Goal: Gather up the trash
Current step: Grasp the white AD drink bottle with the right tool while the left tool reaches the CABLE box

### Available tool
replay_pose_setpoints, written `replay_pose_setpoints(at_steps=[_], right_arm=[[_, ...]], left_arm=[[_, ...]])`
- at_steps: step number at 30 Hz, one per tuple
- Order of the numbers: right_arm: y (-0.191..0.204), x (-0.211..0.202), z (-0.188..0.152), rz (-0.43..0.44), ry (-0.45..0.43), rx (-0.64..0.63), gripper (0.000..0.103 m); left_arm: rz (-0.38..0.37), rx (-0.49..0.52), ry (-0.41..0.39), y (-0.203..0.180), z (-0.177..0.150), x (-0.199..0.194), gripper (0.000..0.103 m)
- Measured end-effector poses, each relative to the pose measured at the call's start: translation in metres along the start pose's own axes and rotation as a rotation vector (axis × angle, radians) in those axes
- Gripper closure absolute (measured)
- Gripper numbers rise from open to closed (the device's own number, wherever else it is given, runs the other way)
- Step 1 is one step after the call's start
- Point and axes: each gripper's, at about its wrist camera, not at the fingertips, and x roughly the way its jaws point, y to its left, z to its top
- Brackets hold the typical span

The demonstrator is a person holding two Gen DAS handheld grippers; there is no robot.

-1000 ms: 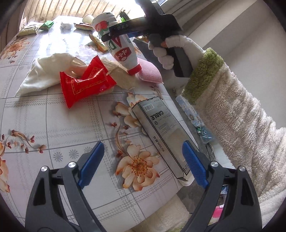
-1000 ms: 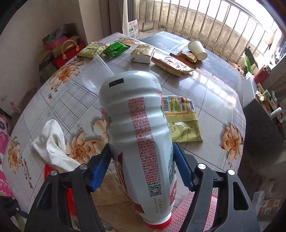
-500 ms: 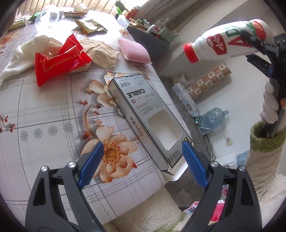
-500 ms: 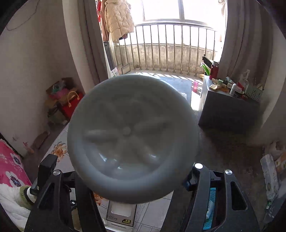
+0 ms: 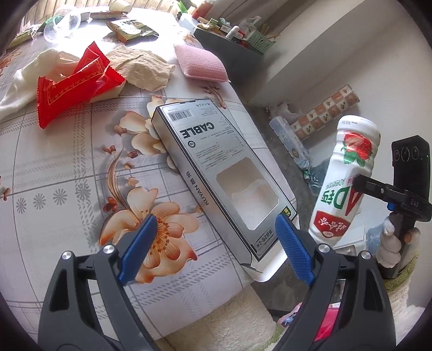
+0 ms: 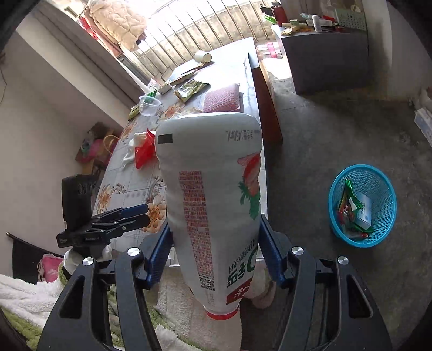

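A long table (image 6: 251, 89) covered in a floral, grid-patterned cloth stretches ahead of the tool toward a barred window (image 6: 189, 32), where bright daylight pours in and a padded cream coat (image 6: 118, 21) hangs to the left of the bars. To the right of the table lies bare grey concrete floor (image 6: 337, 140), and a dark grey cabinet (image 6: 324, 64) with a cluttered top stands far ahead on the right. A plain pale wall (image 6: 40, 121) runs along the left.

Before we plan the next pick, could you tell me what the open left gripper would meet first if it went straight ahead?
Most likely the grey cable box: it lies on the table right ahead of the left gripper, its near end between the open fingers, though height above it is unclear.
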Motion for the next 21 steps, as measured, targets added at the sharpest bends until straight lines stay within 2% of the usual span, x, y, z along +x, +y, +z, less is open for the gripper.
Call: replay_pose_setpoints(at_steps=[7, 10, 16, 18, 21], right_arm=[[-0.021, 0.072, 0.009, 0.147, 0.058, 0.169, 0.044], [-0.006, 0.089, -0.002, 0.176, 0.081, 0.168, 0.044], [0.021, 0.111, -0.025, 0.305, 0.092, 0.212, 0.044], [0.024, 0.106, -0.026, 0.280, 0.062, 0.207, 0.044], [0.021, 0.086, -0.023, 0.161, -0.015, 0.176, 0.044]], left_arm=[[0.023, -0.022, 0.008, -0.001, 0.008, 0.010, 0.018], [0.046, -0.051, -0.001, 0.008, 0.013, 0.010, 0.018], [0.126, -0.085, -0.036, 0.026, 0.021, -0.003, 0.018], [0.154, -0.081, -0.036, 0.027, 0.025, -0.004, 0.018], [0.206, -0.014, -0.032, 0.016, 0.033, 0.002, 0.018]])
